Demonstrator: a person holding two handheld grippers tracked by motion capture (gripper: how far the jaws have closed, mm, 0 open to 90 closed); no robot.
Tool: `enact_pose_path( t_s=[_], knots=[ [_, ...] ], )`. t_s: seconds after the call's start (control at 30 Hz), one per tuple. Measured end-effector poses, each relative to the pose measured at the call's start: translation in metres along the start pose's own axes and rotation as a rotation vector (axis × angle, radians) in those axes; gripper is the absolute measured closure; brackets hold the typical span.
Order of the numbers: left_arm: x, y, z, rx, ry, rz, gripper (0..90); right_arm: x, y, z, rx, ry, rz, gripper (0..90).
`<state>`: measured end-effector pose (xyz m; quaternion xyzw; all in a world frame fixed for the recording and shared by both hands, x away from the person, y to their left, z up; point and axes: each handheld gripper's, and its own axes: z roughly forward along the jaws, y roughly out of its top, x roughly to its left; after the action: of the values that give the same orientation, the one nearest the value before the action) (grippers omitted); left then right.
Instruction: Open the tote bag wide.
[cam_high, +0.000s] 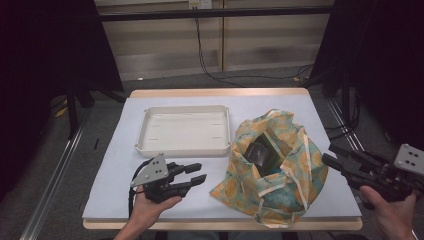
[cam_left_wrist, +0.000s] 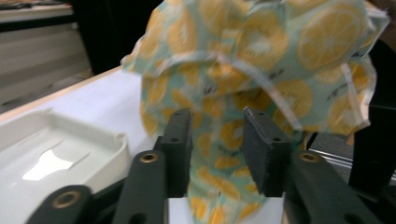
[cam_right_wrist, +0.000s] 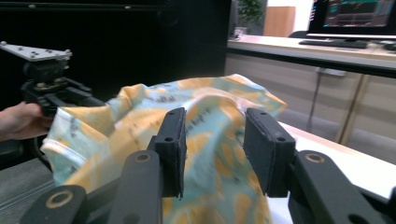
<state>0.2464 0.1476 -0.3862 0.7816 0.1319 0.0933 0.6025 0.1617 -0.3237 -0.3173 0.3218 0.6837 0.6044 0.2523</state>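
Note:
A cloth bag (cam_high: 280, 165) printed with orange slices on teal stands open on the right half of the white table; a dark boxy item (cam_high: 258, 151) sits inside its mouth. My left gripper (cam_high: 198, 173) rests low on the table just left of the bag, jaws open and pointing at it, apart from the cloth. In the left gripper view the bag (cam_left_wrist: 261, 79) stands beyond the open left gripper (cam_left_wrist: 217, 149). My right gripper (cam_high: 330, 154) hovers past the table's right edge, open, aimed at the bag's right side. The right gripper view has the bag (cam_right_wrist: 154, 126) behind the open right gripper (cam_right_wrist: 212, 151).
An empty white tray (cam_high: 185, 131) lies behind the left gripper, left of the bag; it is seen again as the tray (cam_left_wrist: 51, 158) in the left gripper view. The other hand-held gripper (cam_right_wrist: 44, 79) appears far left in the right gripper view. Dark stands and cables ring the table.

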Motion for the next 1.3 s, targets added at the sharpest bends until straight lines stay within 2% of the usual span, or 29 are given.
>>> enact_pose_path(
  t_s=[0.03,0.13,0.2,0.23,0.27,0.33,0.43,0.53,0.57,0.63,0.73,0.8,0.87,0.93,0.97,1.03,1.07,1.13,1.17,1.23,1.3],
  knots=[
    [0.001,0.008,0.009,-0.002,-0.021,-0.002,64.0,0.001,0.004,0.005,0.000,0.018,0.000,57.2],
    [0.001,0.016,0.016,-0.011,-0.034,0.004,63.9,0.002,0.008,0.010,0.000,0.030,-0.005,54.8],
    [0.003,0.023,0.022,-0.027,-0.041,0.003,63.9,0.005,0.014,0.019,0.018,0.063,0.000,49.2],
    [0.003,0.030,0.030,-0.040,-0.060,0.002,63.8,0.006,0.016,0.023,0.029,0.061,-0.009,46.5],
    [0.003,0.030,0.030,-0.040,-0.060,0.002,63.1,0.006,0.016,0.023,0.029,0.061,-0.009,46.5],
    [0.004,0.037,0.037,-0.038,-0.074,0.011,61.6,0.007,0.016,0.036,0.051,0.078,-0.006,43.5],
    [0.003,0.047,0.046,-0.054,-0.091,0.003,59.8,0.007,0.016,0.042,0.061,0.078,-0.015,41.2],
    [0.002,0.058,0.051,-0.074,-0.087,0.024,56.1,0.006,0.016,0.049,0.082,0.079,-0.006,36.2],
    [0.002,0.061,0.053,-0.086,-0.085,0.008,54.1,0.006,0.013,0.053,0.106,0.089,-0.002,34.4],
    [0.003,0.065,0.057,-0.102,-0.096,-0.011,53.6,0.007,0.012,0.055,0.119,0.091,-0.004,33.6],
    [0.005,0.066,0.069,-0.075,-0.062,-0.010,51.1,0.008,0.008,0.059,0.142,0.085,-0.014,32.4],
    [0.007,0.064,0.074,-0.067,-0.075,-0.046,49.7,0.008,0.004,0.062,0.163,0.083,-0.014,32.6],
    [0.010,0.061,0.077,-0.050,-0.068,-0.053,49.5,0.009,0.003,0.063,0.179,0.076,-0.018,33.0],
    [0.011,0.057,0.078,-0.031,-0.059,-0.059,50.3,0.009,-0.002,0.066,0.216,0.064,-0.026,37.9],
    [0.012,0.055,0.079,-0.030,-0.066,-0.073,50.3,0.009,-0.002,0.066,0.216,0.064,-0.026,37.9],
    [0.013,0.050,0.078,-0.013,-0.062,-0.085,53.8,0.009,-0.005,0.068,0.229,0.071,-0.036,45.9],
    [0.014,0.048,0.076,-0.007,-0.074,-0.090,55.6,0.010,-0.006,0.069,0.238,0.073,-0.038,52.0],
    [0.015,0.044,0.074,0.012,-0.076,-0.095,64.5,0.009,-0.007,0.071,0.241,0.088,-0.039,67.7],
    [0.016,0.042,0.074,0.020,-0.086,-0.099,67.6,0.009,-0.007,0.071,0.237,0.092,-0.036,72.7],
    [0.017,0.038,0.074,0.040,-0.104,-0.098,79.3,0.008,-0.005,0.070,0.226,0.099,-0.031,85.3],
    [0.016,0.034,0.073,0.051,-0.114,-0.101,84.7,0.008,-0.003,0.068,0.209,0.104,-0.033,89.8]
  ],
)
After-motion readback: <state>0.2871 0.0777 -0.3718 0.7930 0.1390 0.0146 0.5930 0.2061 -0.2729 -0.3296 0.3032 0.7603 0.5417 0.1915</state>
